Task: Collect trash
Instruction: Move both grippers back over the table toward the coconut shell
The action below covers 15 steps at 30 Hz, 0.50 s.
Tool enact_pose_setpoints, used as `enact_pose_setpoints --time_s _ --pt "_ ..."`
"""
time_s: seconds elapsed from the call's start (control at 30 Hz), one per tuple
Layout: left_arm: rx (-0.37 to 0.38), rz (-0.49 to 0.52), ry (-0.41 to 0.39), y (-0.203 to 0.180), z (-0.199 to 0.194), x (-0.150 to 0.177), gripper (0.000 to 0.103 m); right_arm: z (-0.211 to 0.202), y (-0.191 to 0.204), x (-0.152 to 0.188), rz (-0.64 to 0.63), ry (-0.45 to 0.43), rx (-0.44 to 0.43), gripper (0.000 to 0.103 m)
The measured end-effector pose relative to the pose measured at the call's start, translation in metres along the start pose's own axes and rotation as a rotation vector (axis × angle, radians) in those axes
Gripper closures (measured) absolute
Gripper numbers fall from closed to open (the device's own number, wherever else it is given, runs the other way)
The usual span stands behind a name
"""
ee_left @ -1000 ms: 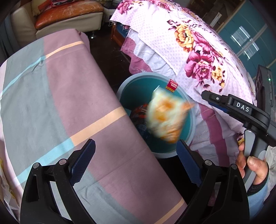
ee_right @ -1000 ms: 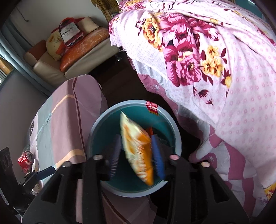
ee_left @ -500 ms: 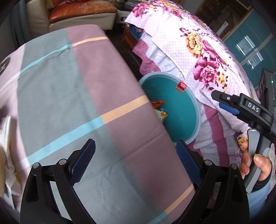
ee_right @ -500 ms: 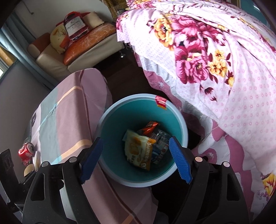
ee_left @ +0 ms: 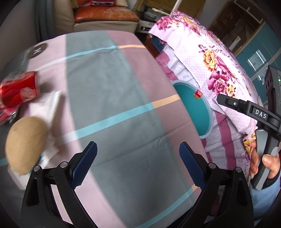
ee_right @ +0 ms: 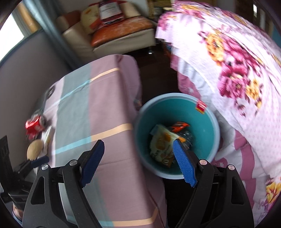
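1 snack bag (ee_right: 162, 146) in bin (ee_right: 209, 122) — below right gripper (ee_right: 138, 161)

Ahead of me, at about twelve o'clock, stands a cream sofa (ee_right: 112, 37) with a worn orange seat cushion (ee_left: 105, 14), cushions and a red-and-white bag heaped on it. Below my view spreads a table under a checked cloth (ee_left: 112, 98) of pink and grey blocks crossed by pale blue and peach stripes. At two o'clock lies a bed under a pink flowered quilt (ee_right: 233, 73). Dark floor (ee_right: 154, 77) shows between table and bed. Teal glazed doors (ee_left: 260, 52) stand at three o'clock, and daylight comes from a window (ee_right: 13, 29) at ten o'clock.
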<state>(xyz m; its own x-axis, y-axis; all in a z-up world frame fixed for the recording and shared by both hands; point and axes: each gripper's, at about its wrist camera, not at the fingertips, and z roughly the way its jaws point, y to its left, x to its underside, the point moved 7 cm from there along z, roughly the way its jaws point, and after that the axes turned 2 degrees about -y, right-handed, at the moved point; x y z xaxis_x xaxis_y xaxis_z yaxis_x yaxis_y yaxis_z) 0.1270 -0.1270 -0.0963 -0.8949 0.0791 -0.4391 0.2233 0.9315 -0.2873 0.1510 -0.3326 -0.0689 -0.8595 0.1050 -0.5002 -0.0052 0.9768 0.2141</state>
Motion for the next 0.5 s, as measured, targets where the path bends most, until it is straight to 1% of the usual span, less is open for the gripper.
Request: enact_pose_setpoints --time_s 0.1,0.2,0.23,0.3,0.33,0.4,0.43,0.47,0.5 --pt "-0.011 -0.02 -0.027 0.02 -0.019 0.008 0.008 -0.002 0.027 0.0 -0.069 0.006 -0.014 0.027" --pt "-0.025 -0.046 -0.058 0.044 -0.039 0.018 0.008 -0.004 0.063 0.001 -0.158 0.014 -0.034 0.027" --pt "-0.032 -0.053 -0.068 0.053 -0.045 0.021 0.008 -0.005 0.081 0.002 -0.204 0.018 -0.043 0.027" --pt "-0.06 -0.071 -0.089 0.077 -0.059 0.031 0.008 -0.005 0.102 0.004 -0.266 0.02 -0.051 0.027" --pt "-0.074 -0.083 -0.099 0.088 -0.064 0.035 0.008 -0.005 0.125 0.006 -0.329 0.021 -0.062 0.027" --pt "-0.113 -0.124 -0.118 0.119 -0.074 0.048 0.008 -0.005 0.147 0.009 -0.391 0.017 -0.069 0.027" --pt "-0.13 -0.155 -0.121 0.135 -0.076 0.055 0.008 -0.005 0.164 0.012 -0.441 0.009 -0.075 0.027" --pt "-0.137 -0.179 -0.121 0.145 -0.078 0.061 0.008 -0.005 0.181 0.015 -0.488 0.001 -0.086 0.027" --pt "-0.142 -0.214 -0.119 0.16 -0.079 0.068 0.008 -0.004 0.19 0.017 -0.513 -0.001 -0.093 0.027"
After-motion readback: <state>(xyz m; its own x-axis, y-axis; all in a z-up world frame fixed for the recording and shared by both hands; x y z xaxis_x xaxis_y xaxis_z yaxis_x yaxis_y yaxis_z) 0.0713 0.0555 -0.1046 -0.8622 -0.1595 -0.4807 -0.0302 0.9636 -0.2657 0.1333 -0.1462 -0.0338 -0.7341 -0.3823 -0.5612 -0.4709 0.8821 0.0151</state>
